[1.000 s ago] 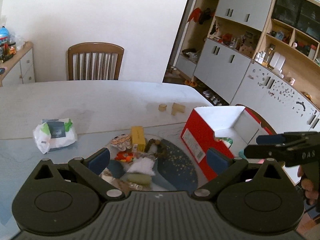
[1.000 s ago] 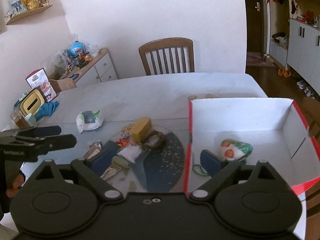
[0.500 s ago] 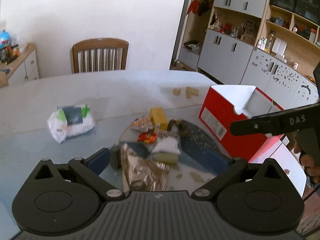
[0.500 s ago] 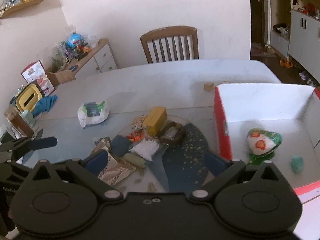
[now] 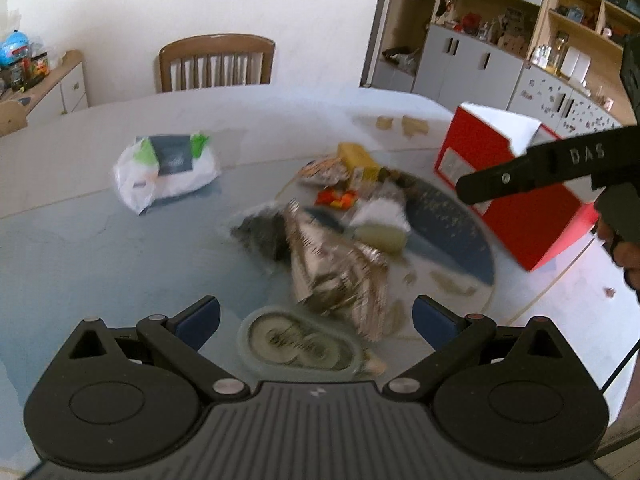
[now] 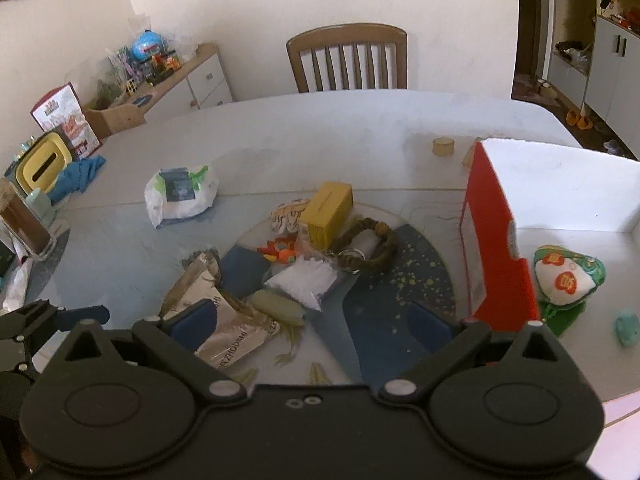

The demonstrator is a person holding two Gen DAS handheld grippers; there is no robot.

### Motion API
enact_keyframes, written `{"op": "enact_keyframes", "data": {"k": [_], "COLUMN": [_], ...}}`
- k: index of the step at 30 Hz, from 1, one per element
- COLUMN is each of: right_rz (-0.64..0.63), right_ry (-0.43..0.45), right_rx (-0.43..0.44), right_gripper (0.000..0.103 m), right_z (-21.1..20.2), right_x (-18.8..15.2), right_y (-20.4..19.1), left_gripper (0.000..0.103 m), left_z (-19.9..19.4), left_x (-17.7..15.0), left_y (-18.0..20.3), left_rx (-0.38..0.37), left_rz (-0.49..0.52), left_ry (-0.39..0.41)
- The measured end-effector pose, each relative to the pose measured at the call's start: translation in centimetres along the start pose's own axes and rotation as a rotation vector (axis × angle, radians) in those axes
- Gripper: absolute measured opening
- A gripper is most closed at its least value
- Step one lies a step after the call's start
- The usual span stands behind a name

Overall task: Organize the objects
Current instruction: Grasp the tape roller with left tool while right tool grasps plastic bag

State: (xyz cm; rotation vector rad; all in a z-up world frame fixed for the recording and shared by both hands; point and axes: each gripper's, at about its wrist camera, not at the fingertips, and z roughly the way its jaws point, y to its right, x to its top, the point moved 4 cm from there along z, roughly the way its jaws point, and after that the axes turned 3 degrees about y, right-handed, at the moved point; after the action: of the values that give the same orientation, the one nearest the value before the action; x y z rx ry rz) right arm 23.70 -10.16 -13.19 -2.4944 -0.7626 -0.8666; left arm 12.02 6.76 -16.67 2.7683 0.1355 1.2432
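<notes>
A pile of small objects lies on a round glass mat (image 6: 420,280): a silver foil packet (image 6: 224,312) (image 5: 340,268), a yellow box (image 6: 328,210) (image 5: 358,158), a white plastic bag (image 6: 304,280), a braided brown ring (image 6: 368,248), an orange toy (image 6: 280,250). A red box with a white inside (image 6: 496,248) (image 5: 516,196) stands to the right and holds a green-and-white pouch (image 6: 568,276) and a small teal thing (image 6: 626,330). My left gripper (image 5: 316,320) is open above a flat oval lid (image 5: 300,346), near the foil packet. My right gripper (image 6: 312,322) is open over the pile.
A white wipes pack (image 5: 168,168) (image 6: 180,194) lies left of the pile. Wooden blocks (image 5: 404,124) sit behind the box. A wooden chair (image 6: 348,60) stands at the table's far side. A sideboard with clutter (image 6: 160,76) is at the left; cabinets (image 5: 480,64) at the right.
Both grippers have pulled back and left from the red box toward the pile. The foil packet and the oval lid have come into the left wrist view.
</notes>
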Motion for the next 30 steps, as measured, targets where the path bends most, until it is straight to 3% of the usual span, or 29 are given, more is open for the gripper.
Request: {"op": "enact_keyframes", "data": {"k": [8, 11, 18, 30], "right_rz": [-0.018, -0.024, -0.043, -0.009], "right_ry": [-0.034, -0.047, -0.077, -0.117], "right_rx": [-0.017, -0.016, -0.028, -0.032], "right_gripper": [0.099, 0.099, 0.098, 0.095], "right_z": [2.0, 2.6, 4.3, 8.3], "right_x": [0.0, 0.1, 0.3, 0.9], "right_y": [-0.4, -0.4, -0.5, -0.2], "left_gripper": [0.102, 0.102, 0.102, 0.102], "left_z": [1.2, 1.4, 2.2, 4.0], "left_x": [-1.8, -2.0, -2.0, -1.6], "left_y": [-1.3, -1.4, -2.3, -1.9], "left_rx": [-0.003, -0.029, -0.132, -0.262], "left_rz": [0.044, 0.111, 0.238, 0.335], "left_ry": [-0.045, -0.046, -0.074, -0.099]}}
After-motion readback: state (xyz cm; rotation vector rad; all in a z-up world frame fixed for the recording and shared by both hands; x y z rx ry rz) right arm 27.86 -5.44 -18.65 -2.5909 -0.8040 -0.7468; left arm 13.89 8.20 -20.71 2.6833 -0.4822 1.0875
